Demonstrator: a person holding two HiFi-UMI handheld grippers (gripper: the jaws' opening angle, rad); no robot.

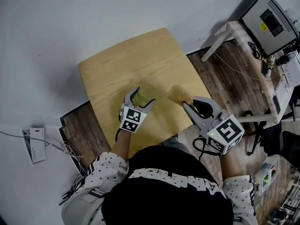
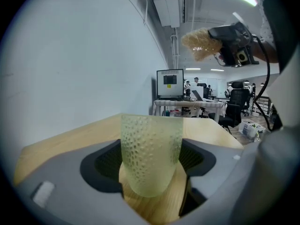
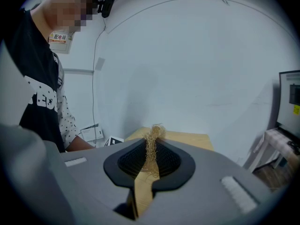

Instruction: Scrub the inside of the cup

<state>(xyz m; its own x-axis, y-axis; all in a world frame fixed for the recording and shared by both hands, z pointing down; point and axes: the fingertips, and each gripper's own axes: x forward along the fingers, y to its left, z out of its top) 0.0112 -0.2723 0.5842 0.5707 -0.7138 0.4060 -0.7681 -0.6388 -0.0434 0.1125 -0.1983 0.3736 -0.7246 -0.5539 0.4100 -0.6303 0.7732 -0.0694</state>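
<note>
A translucent yellow-green cup with a dimpled wall sits upright between the jaws of my left gripper, over the middle of the wooden table. In the left gripper view the cup fills the gap and both pads press on its sides. My right gripper hangs to the right of the cup and is shut on a tan fibrous scrubber. Its strands are pinched between the black pads. The scrubber stays apart from the cup, up and to its right.
The table's front right edge runs under the right gripper. A white desk with a monitor and cables stands at the far right. A white box with cords lies on the floor at left. An office chair stands beyond the table.
</note>
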